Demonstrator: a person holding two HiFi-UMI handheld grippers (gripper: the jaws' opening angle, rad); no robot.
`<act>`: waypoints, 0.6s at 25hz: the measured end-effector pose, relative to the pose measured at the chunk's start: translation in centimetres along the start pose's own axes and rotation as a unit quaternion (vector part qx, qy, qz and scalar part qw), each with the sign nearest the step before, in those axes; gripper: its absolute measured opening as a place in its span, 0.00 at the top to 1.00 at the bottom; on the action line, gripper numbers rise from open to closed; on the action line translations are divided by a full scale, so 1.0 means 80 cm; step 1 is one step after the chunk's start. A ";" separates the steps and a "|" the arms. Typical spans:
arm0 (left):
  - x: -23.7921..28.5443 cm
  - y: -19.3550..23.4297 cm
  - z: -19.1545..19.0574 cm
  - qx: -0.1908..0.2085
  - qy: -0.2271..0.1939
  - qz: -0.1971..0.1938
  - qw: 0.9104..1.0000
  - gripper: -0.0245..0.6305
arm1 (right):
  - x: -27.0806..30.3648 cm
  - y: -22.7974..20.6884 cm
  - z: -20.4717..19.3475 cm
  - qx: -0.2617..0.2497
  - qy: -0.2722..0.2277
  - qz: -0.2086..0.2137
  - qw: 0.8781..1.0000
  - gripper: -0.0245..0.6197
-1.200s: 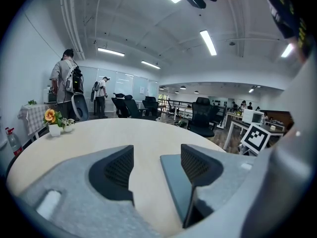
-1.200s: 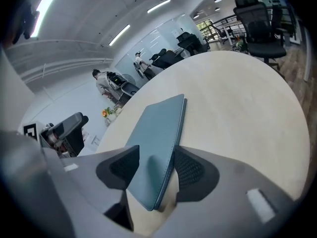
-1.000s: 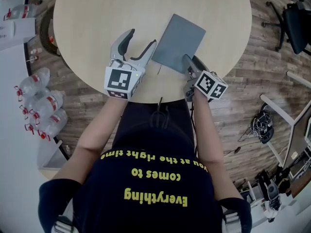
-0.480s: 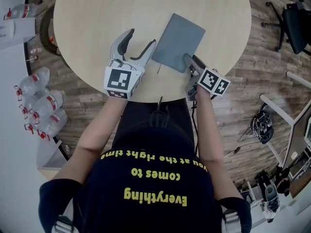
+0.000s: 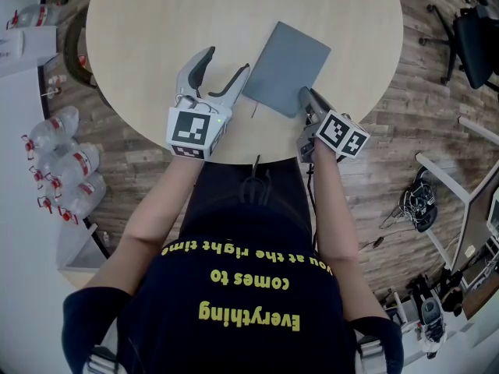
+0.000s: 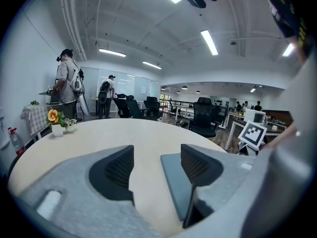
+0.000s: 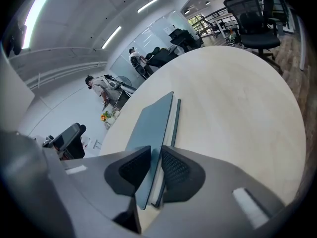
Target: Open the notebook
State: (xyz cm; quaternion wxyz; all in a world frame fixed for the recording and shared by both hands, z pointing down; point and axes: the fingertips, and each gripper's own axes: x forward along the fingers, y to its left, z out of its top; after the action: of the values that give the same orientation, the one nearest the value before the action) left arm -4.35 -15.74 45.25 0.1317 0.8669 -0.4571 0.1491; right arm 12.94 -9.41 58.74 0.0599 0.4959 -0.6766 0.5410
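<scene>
Flowerpot (image 6: pixel 56 124) across table (image 6: pixel 148 133), well apart from notebook (image 6: pixel 173 182).

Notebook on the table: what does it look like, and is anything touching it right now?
The notebook is thin, rectangular, with a plain grey-blue cover and pale page edges. It lies closed and flat, at a slant, near the edge of the round light wooden table. The right gripper has just been closing its jaws on the near corner, cover between the pads.

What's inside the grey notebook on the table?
Between the covers of the grey rectangular notebook, only a thin strip of pale page edges shows. The pages' faces are hidden under the front cover, so any writing cannot be seen.
</scene>
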 end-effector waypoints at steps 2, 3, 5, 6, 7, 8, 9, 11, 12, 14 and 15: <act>0.000 0.000 0.001 0.000 -0.001 0.001 1.000 0.50 | 0.003 -0.004 -0.003 0.003 0.005 -0.006 1.000 0.82; -0.001 0.001 0.001 0.000 -0.001 0.002 1.000 0.50 | 0.006 -0.005 -0.004 0.007 0.009 -0.007 1.000 0.81; -0.001 0.003 0.001 -0.001 -0.001 0.003 1.000 0.50 | 0.010 -0.007 -0.006 0.019 0.010 -0.006 1.000 0.80; -0.001 0.003 0.002 -0.001 -0.002 0.004 1.000 0.50 | 0.011 -0.006 -0.005 0.023 0.009 -0.004 1.000 0.81; -0.001 0.004 0.002 -0.001 -0.003 0.005 1.000 0.50 | 0.011 -0.005 -0.004 0.026 0.006 -0.002 1.000 0.83; -0.002 0.004 0.002 -0.001 -0.004 0.005 1.000 0.50 | 0.010 -0.003 -0.002 0.025 0.003 -0.001 1.000 0.84; -0.002 0.005 0.002 -0.001 -0.004 0.006 1.000 0.50 | 0.010 -0.001 0.000 0.022 0.002 -0.001 1.000 0.85; -0.002 0.007 0.003 0.000 -0.004 0.009 1.000 0.50 | 0.009 0.001 0.004 0.012 0.000 -0.004 1.000 0.87; -0.003 0.008 0.003 0.001 -0.004 0.010 1.000 0.50 | 0.008 0.001 0.007 0.007 -0.001 -0.005 1.000 0.87; -0.004 0.010 0.006 0.000 -0.006 0.012 1.000 0.50 | 0.004 0.003 0.013 -0.005 -0.002 -0.008 1.000 0.88; -0.005 0.011 0.007 0.001 -0.006 0.014 1.000 0.50 | 0.002 0.003 0.018 -0.013 -0.004 -0.009 1.000 0.88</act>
State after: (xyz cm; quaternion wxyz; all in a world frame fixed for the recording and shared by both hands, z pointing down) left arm -5.22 -16.15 44.64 0.1257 0.8617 -0.4695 0.1458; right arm 13.34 -10.63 58.09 0.0686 0.5035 -0.6789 0.5301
